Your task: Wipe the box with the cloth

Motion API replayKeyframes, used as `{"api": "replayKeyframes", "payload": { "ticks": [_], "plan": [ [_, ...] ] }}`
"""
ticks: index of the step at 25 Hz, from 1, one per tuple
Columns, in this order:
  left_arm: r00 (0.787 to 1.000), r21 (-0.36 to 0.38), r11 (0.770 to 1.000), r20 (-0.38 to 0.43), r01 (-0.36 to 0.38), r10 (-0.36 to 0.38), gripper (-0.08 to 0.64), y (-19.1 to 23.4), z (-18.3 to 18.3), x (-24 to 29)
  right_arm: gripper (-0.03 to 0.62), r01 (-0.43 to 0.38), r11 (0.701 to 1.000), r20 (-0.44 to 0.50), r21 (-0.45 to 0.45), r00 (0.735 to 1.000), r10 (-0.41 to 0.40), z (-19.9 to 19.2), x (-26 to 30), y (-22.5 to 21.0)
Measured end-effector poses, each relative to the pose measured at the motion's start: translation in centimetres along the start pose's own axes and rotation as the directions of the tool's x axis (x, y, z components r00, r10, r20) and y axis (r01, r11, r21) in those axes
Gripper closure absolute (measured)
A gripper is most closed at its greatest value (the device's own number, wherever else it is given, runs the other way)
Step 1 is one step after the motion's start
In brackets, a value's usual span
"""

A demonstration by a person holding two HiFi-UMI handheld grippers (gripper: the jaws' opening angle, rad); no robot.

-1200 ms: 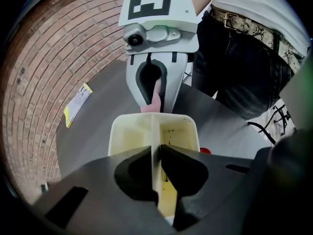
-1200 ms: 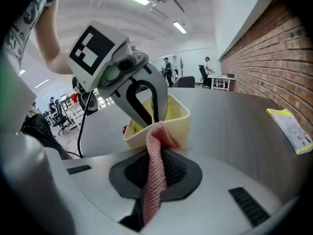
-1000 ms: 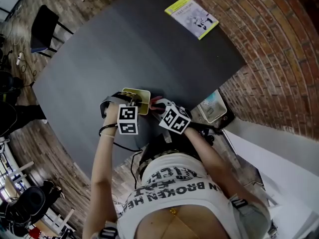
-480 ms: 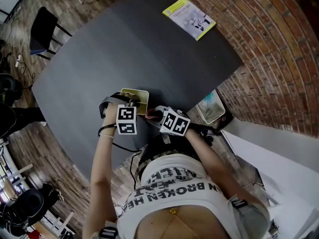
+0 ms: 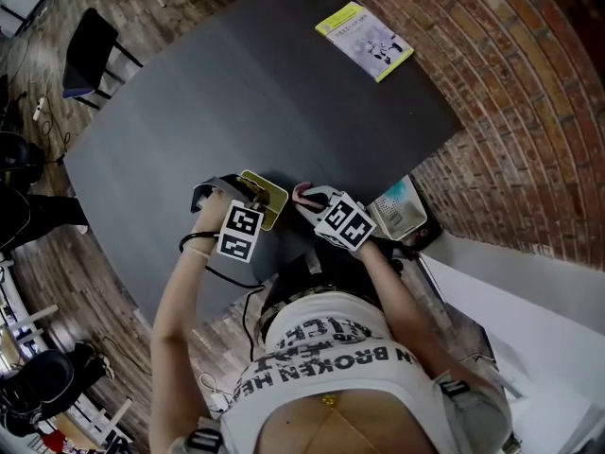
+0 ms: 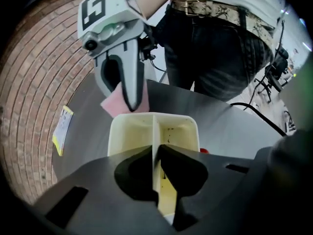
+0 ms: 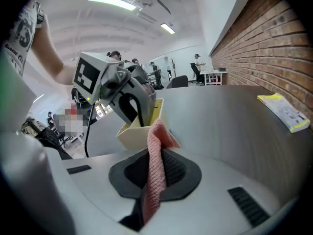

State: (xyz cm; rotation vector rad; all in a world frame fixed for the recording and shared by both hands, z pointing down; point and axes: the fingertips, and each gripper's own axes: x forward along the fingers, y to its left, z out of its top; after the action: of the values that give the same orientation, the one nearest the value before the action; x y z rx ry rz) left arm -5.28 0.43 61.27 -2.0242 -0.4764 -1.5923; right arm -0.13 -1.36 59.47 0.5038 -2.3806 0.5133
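A person stands at a dark round table (image 5: 255,93), seen from above, with a gripper in each hand. A cream box (image 6: 129,133) with two open compartments sits near the table edge closest to the person. The left gripper (image 6: 157,153) points steeply down into the box. Its jaws are nearly together, pinching the thin divider (image 6: 155,129) that runs between the two compartments, and they have just closed a little further on it. The right gripper (image 7: 152,155) is just beside the box, on the side away from the left hand. Its jaws are clamped on a pink cloth (image 7: 157,136), whose free end stands up towards the box's rim; whether it touches the box cannot be told. A yellow and white booklet (image 5: 365,38) lies well away from the box, at the far table edge, by a brick wall (image 5: 510,83).
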Motion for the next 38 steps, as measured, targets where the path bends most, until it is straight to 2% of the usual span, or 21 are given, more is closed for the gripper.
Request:
{"api": "replayKeyframes", "payload": {
  "ticks": [2,5,8,10,11,12,14,15,16,17,18,21,25,26,27,30,33,35,38],
  "plan": [
    [1.0,0.022,1.0,-0.005,0.018,-0.018,0.532,-0.6,0.0,0.0,0.575,0.004,1.0,0.016,0.017,1.0,-0.004,0.2,-0.2,-0.3],
    [1.0,-0.02,1.0,-0.002,0.019,-0.019,0.495,-0.9,0.1,-0.2,0.575,0.0,1.0,0.021,0.026,1.0,-0.001,0.1,-0.5,-0.4],
    [0.999,-0.144,0.989,0.026,-0.043,0.047,0.451,-0.3,0.0,-1.6,0.575,0.003,1.0,0.012,0.017,1.0,-0.003,-0.1,-0.7,-0.8],
    [0.992,-0.28,0.954,0.045,-0.102,0.119,0.449,0.2,-0.5,-3.1,0.574,0.005,1.0,0.018,0.016,1.0,-0.005,0.2,-0.8,-1.3],
    [0.985,-0.369,0.92,0.06,-0.128,0.162,0.449,0.4,-0.7,-3.9,0.575,0.007,1.0,0.025,0.016,1.0,-0.008,0.4,-0.9,-1.5],
    [0.975,-0.469,0.871,0.081,-0.146,0.206,0.449,0.5,-0.7,-4.7,0.575,0.01,1.0,0.032,0.017,0.999,-0.01,0.7,-1.0,-1.8],
    [0.951,-0.66,0.738,0.123,-0.136,0.285,0.449,0.5,-0.5,-5.8,0.575,0.014,1.0,0.041,0.016,0.999,-0.015,1.0,-1.2,-2.4],
    [0.941,-0.732,0.671,0.137,-0.115,0.311,0.449,0.3,-0.2,-6.1,0.574,0.016,1.0,0.042,0.015,0.999,-0.017,1.2,-1.3,-2.7],
    [0.935,-0.785,0.613,0.144,-0.091,0.323,0.449,-0.2,0.1,-6.0,0.575,0.018,1.0,0.043,0.015,0.999,-0.018,1.3,-1.3,-3.0],
    [0.935,-0.821,0.567,0.145,-0.069,0.323,0.449,-0.7,0.5,-5.8,0.574,0.019,1.0,0.044,0.015,0.999,-0.02,1.4,-1.4,-3.2],
    [0.938,-0.845,0.531,0.139,-0.054,0.317,0.449,-1.2,0.9,-5.4,0.575,0.021,1.0,0.045,0.015,0.999,-0.021,1.6,-1.4,-3.5],
    [0.947,-0.892,0.451,0.113,-0.037,0.301,0.449,-2.0,2.3,-4.1,0.575,0.013,1.0,0.049,0.01,0.999,-0.014,2.0,-1.4,-4.1],
    [0.942,-0.945,0.326,0.096,-0.015,0.322,0.449,-0.9,3.7,-2.9,0.575,-0.011,1.0,0.045,-0.012,0.999,0.011,2.4,-1.3,-4.5],
    [0.946,-0.95,0.311,0.073,-0.031,0.316,0.449,-0.6,3.7,-2.5,0.575,-0.015,1.0,0.042,-0.018,0.999,0.016,2.4,-1.3,-4.5],
    [0.954,-0.949,0.309,0.038,-0.059,0.296,0.449,-0.4,3.5,-2.0,0.575,-0.021,1.0,0.041,-0.024,0.999,0.022,2.4,-1.3,-4.6],
    [0.976,-0.932,0.34,-0.056,-0.126,0.211,0.459,-0.4,3.0,-1.0,0.575,-0.037,0.998,0.041,-0.041,0.998,0.038,2.7,-1.3,-4.6],
    [0.978,-0.925,0.356,-0.061,-0.131,0.2,0.505,-0.4,3.4,-0.7,0.575,-0.049,0.997,0.048,-0.055,0.998,0.051,3.0,-1.4,-4.5],
    [0.977,-0.92,0.366,-0.07,-0.142,0.202,0.506,-0.5,3.3,-0.9,0.575,-0.06,0.996,0.048,-0.064,0.997,0.063,3.1,-1.4,-4.5],
    [0.981,-0.906,0.396,-0.09,-0.151,0.17,0.525,-1.6,2.6,-1.1,0.575,-0.074,0.995,0.04,-0.072,0.996,0.077,3.1,-1.2,-4.2]
  ]
}}
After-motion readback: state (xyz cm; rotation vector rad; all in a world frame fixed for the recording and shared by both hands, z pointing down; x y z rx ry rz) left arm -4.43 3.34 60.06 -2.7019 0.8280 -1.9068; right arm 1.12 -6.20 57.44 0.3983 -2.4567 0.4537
